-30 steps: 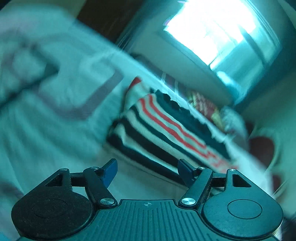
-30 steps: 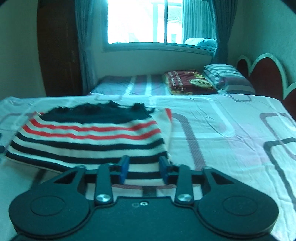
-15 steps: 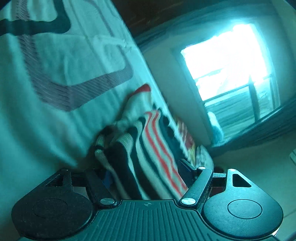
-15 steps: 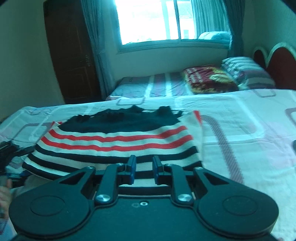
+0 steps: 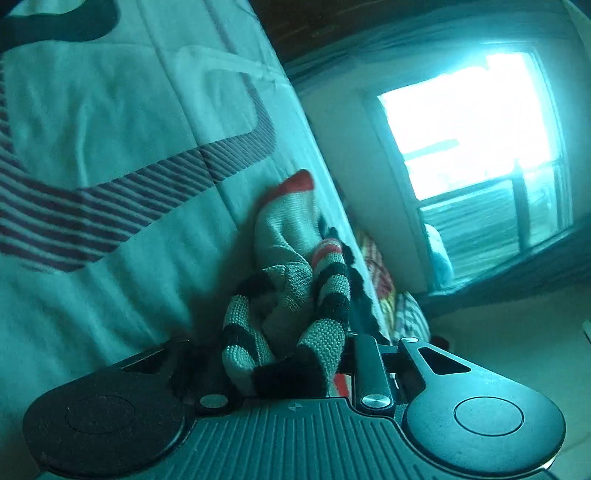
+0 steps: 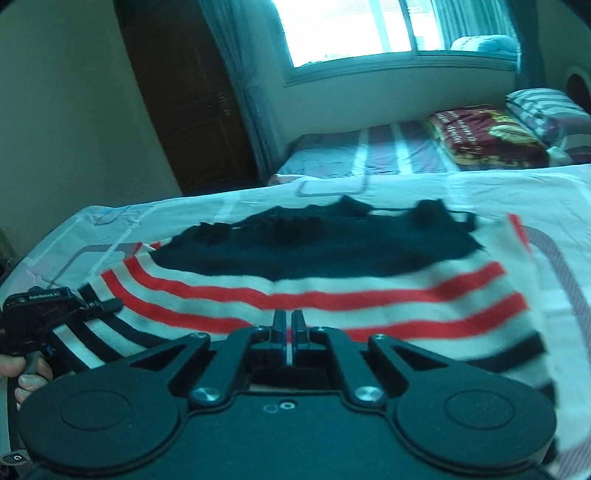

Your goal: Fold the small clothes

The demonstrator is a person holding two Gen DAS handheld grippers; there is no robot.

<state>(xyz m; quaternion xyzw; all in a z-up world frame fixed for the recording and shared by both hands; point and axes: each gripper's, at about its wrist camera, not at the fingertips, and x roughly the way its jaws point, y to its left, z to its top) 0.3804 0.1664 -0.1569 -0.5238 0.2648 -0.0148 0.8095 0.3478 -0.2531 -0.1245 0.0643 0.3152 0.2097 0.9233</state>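
Note:
A knit sweater (image 6: 332, 280) with a black top and red, white and black stripes lies flat on the bed sheet (image 6: 535, 199). My right gripper (image 6: 289, 325) sits over its near hem, jaws shut with a thin sliver of white fabric pinched between them. At the sweater's left corner is my left gripper (image 6: 107, 306), held by a hand (image 6: 22, 369). In the left wrist view the left gripper (image 5: 284, 354) has its jaws closing on the striped corner of the sweater (image 5: 295, 295), which bunches up between the fingers and hides the pads.
The sheet (image 5: 92, 147) is white with grey rounded-rectangle prints. Behind it stands a second bed (image 6: 369, 151) with a red blanket (image 6: 487, 136) and a striped pillow (image 6: 546, 107). A dark wardrobe (image 6: 192, 103) and a curtained window (image 6: 351, 29) line the far wall.
My left gripper came down onto the sweater's corner and closed, bunching the fabric. My right gripper slid forward over the near hem and its jaws came together.

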